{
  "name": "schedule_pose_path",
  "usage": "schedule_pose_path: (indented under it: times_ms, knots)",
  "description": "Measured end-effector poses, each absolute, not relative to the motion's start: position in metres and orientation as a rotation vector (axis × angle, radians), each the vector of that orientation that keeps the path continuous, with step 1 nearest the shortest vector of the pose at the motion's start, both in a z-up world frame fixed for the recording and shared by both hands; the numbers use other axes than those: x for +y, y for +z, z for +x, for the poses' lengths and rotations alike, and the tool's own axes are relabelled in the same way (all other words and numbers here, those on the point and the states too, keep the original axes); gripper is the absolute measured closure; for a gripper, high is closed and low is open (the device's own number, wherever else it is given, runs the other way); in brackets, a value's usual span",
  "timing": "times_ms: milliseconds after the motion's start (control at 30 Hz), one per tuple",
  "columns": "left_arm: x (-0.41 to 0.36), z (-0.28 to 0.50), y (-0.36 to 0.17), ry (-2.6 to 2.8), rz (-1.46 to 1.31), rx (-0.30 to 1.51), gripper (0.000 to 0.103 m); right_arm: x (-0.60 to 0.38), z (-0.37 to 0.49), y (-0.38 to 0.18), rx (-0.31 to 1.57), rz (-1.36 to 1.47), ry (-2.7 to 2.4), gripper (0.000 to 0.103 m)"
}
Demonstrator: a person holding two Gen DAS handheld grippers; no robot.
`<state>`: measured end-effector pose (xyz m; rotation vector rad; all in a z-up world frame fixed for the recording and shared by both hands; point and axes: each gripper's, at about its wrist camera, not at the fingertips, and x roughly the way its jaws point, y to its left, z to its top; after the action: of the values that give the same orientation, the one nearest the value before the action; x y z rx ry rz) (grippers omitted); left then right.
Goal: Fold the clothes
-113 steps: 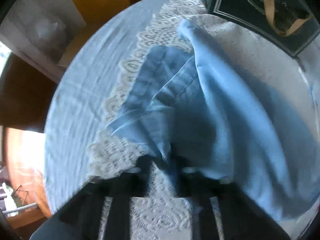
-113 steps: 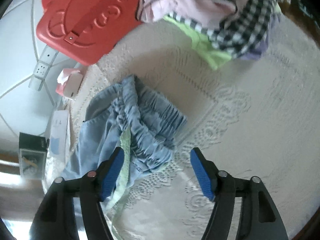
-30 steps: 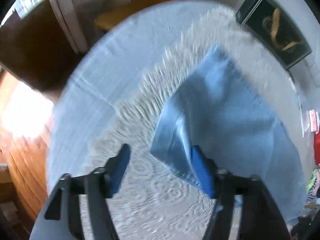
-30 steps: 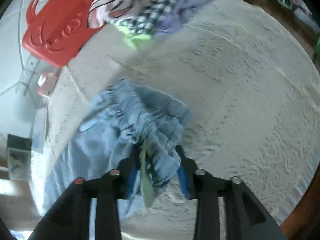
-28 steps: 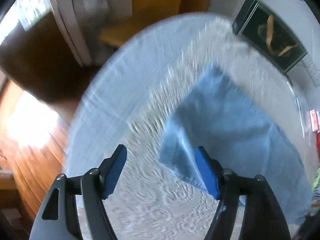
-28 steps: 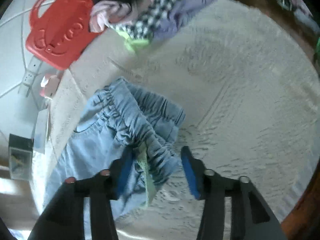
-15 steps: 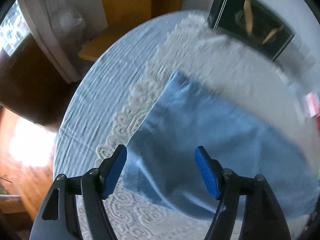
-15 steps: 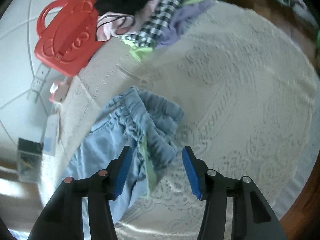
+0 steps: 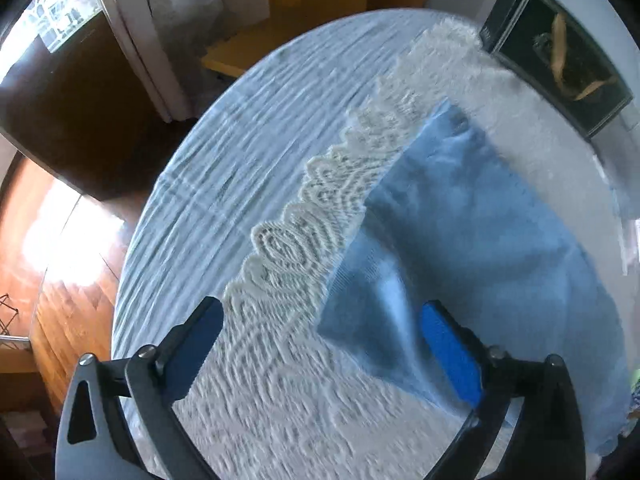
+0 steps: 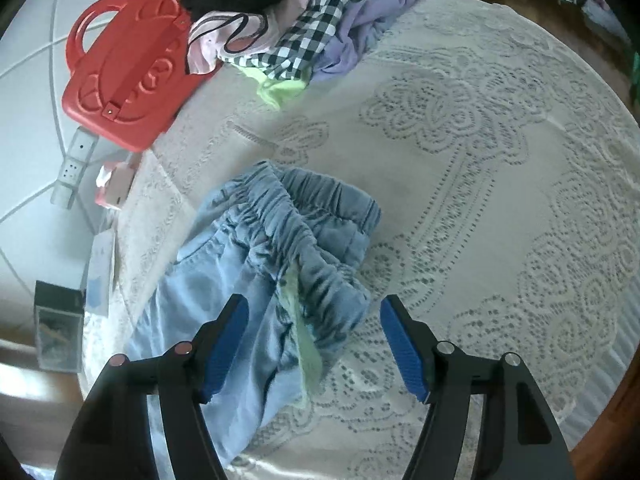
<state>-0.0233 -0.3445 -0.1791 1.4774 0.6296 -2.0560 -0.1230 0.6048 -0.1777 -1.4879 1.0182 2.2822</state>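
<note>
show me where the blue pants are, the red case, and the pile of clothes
blue pants [image 10: 288,216]: right wrist view, on the gathered elastic waistband.
red case [image 10: 124,76]: right wrist view, on its embossed lid.
pile of clothes [image 10: 308,28]: right wrist view, on the checked garment.

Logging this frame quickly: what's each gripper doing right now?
Left gripper: open, holding nothing, over the blue pants leg end.
Right gripper: open, holding nothing, over the pants' waistband.

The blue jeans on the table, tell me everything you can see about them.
The blue jeans are light denim with a gathered elastic waistband, bunched and rumpled, and a pale green strip hanging from it. They lie on the lace tablecloth. The leg end lies flatter. Neither the open left gripper nor the open right gripper holds them.
</note>
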Motion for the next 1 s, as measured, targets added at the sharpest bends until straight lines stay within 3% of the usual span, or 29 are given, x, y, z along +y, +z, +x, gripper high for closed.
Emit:
schedule_pose_path:
  times_ms: [33, 100, 133, 300, 400, 500, 567, 667, 700, 767, 867, 933, 1000]
  knots:
    - [-0.336, -0.022, -0.171, -2.07, 1.47, 0.615, 0.005, 0.603, -0.125, -0.178, 1.002, -1.495, 2.288, 0.034]
    - [-0.315, -0.022, -0.155, -2.108, 1.459, 0.592, 0.014, 0.598, -0.129, -0.175, 0.935, -1.513, 2.31, 0.052]
    - [-0.304, -0.023, -0.147, -2.13, 1.457, 0.587, 0.014, 0.594, -0.131, -0.172, 0.868, -1.524, 2.321, 0.066]
    - [-0.276, -0.041, -0.14, -2.204, 1.463, 0.564, 0.014, 0.59, -0.127, -0.163, 0.815, -1.526, 2.332, 0.064]
    - [-0.288, -0.046, -0.149, -2.19, 1.477, 0.554, 0.014, 0.593, -0.12, -0.163, 0.832, -1.526, 2.302, 0.053]
    - [-0.304, -0.049, -0.157, -2.187, 1.504, 0.587, 0.014, 0.58, -0.113, -0.157, 0.775, -1.514, 2.318, 0.053]
    - [-0.31, -0.056, -0.156, -2.238, 1.535, 0.549, 0.014, 0.554, -0.115, -0.151, 0.728, -1.536, 2.37, 0.059]
    - [-0.311, -0.074, -0.144, -2.39, 1.575, 0.437, 0.014, 0.517, -0.118, -0.143, 0.654, -1.57, 2.445, 0.076]
    - [-0.311, -0.081, -0.138, -2.445, 1.587, 0.393, 0.014, 0.501, -0.118, -0.142, 0.655, -1.578, 2.471, 0.077]
    - [-0.314, -0.098, -0.127, -2.565, 1.607, 0.303, 0.013, 0.46, -0.117, -0.137, 0.651, -1.572, 2.536, 0.078]
    - [-0.324, -0.124, -0.116, -2.704, 1.651, 0.144, 0.0, 0.395, -0.103, -0.131, 0.643, -1.532, 2.599, 0.077]
    - [-0.333, -0.137, -0.112, -2.786, 1.694, 0.038, 0.0, 0.349, -0.09, -0.127, 0.645, -1.507, 2.633, 0.077]
    - [-0.341, -0.143, -0.111, -2.842, 1.76, -0.041, 0.0, 0.302, -0.071, -0.127, 0.627, -1.48, 2.63, 0.069]
